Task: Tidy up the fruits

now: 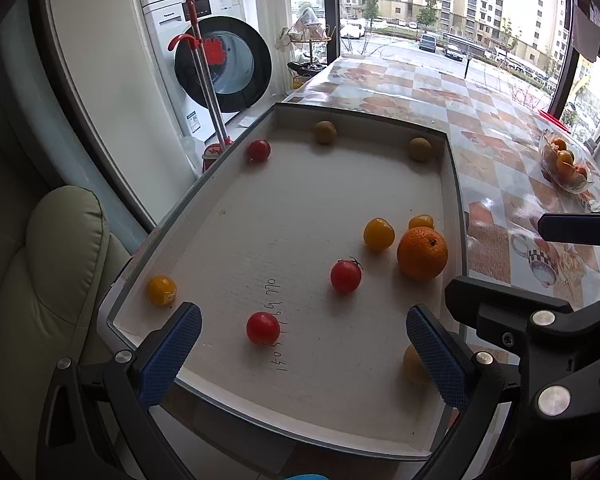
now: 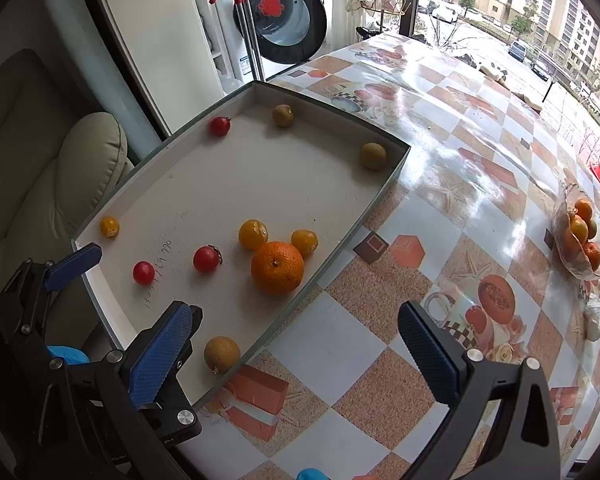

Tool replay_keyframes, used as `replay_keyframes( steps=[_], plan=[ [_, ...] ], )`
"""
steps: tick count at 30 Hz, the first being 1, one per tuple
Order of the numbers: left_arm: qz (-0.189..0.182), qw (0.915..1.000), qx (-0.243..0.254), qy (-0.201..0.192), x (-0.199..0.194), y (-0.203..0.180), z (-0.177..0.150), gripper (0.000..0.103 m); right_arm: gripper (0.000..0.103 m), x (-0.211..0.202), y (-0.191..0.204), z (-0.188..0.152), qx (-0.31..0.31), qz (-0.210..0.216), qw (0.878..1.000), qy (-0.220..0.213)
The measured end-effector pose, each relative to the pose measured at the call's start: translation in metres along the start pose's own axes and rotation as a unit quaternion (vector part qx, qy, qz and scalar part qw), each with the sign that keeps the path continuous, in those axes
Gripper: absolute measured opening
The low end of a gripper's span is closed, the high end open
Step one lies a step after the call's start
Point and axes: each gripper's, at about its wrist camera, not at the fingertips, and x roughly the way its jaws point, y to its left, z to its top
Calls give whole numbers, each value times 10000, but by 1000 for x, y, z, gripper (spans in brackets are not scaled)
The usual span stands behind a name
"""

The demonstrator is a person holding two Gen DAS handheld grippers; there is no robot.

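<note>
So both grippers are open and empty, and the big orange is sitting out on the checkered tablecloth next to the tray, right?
Not quite. The big orange lies inside the tray, near its right wall, not on the tablecloth; the right wrist view shows it clearly. The rest holds: the left gripper and right gripper both have open, empty jaws.

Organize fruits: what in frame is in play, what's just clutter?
In play:
- tray
- orange
- red tomatoes
- yellow tomatoes
- brownish fruits
- fruit bowl
- left gripper, right gripper, both open

Clutter:
- washing machine
- mop
- chair
</note>
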Motion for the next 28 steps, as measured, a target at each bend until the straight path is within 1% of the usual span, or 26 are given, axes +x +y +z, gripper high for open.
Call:
replay_keyframes(
  steps=[17, 23, 28],
  plan=[
    [81, 9999, 65, 20, -2, 0, -1, 103, 103, 5, 0, 1, 8, 23, 10000, 24],
    [88, 9999, 102, 22, -2, -3, -2, 103, 103, 6, 1, 0, -40, -39, 10000, 7],
    [142, 9995, 240, -145, -7, -7, -4, 103, 103, 5, 1, -1, -47, -32, 10000, 8]
  ],
)
